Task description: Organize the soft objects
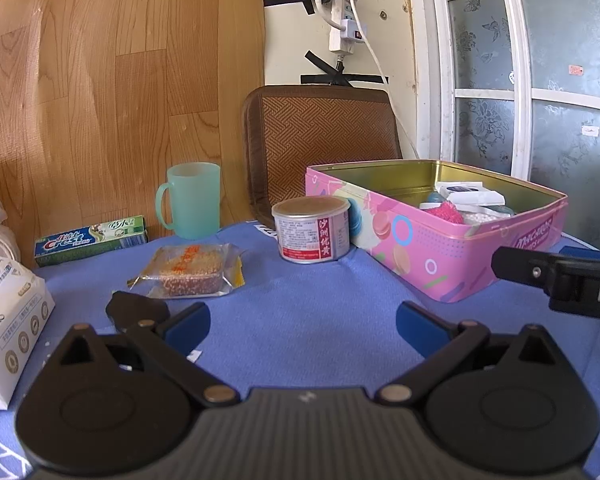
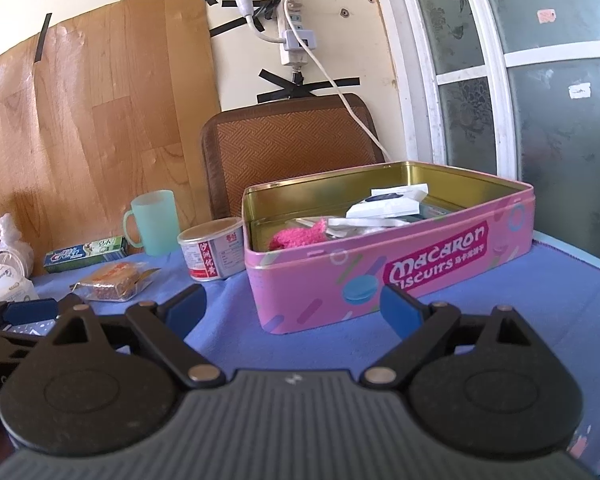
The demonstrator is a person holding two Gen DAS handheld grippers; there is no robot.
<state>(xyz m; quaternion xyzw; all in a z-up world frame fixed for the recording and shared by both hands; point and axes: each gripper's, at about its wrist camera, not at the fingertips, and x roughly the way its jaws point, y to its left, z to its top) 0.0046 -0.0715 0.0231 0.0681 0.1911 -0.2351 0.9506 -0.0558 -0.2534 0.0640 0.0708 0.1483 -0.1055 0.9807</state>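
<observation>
Right wrist view: fuzzy pink cloth [image 2: 298, 235] lies crumpled inside the tin [image 2: 380, 280].

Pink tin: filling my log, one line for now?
left hand-held gripper open | right hand-held gripper open | pink tin lidless, partly filled

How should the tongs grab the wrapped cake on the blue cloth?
Grip the wrapped cake across its two long sides, coming down from above with the left tongs, which are open and nearest. It lies flat, and its block is firmer than the loose crinkly wrapper ends, which would probably slip.
</observation>
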